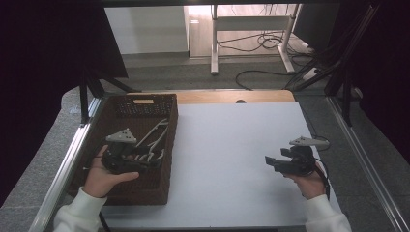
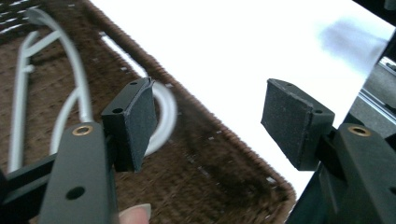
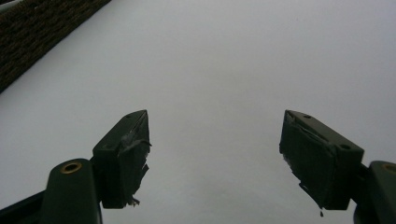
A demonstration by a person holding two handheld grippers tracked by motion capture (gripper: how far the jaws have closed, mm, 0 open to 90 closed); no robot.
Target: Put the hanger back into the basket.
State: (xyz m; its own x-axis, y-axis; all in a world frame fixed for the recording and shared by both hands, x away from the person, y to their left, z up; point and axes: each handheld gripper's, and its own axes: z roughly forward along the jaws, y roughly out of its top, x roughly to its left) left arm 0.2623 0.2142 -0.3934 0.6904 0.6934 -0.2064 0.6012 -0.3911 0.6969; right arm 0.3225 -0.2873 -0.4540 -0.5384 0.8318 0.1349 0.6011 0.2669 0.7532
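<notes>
A dark brown woven basket (image 1: 170,145) stands on the left part of the white table (image 1: 232,140). Several pale grey plastic hangers (image 1: 154,134) lie inside it. My left gripper (image 1: 151,159) hovers over the basket's near half, pointing right, with its jaws wide open and nothing between them. In the left gripper view the hangers (image 2: 79,79) lie past the left pad, the basket rim (image 2: 187,98) runs across, and my left gripper (image 2: 208,121) is open above it. My right gripper (image 1: 270,162) is held low over the bare table at the right, open and empty (image 3: 215,154).
The basket wall (image 3: 37,32) sits at the far left in the right gripper view. Metal rails (image 1: 72,154) run along both table sides. Beyond the far edge are a desk frame (image 1: 215,43) and floor cables (image 1: 261,43).
</notes>
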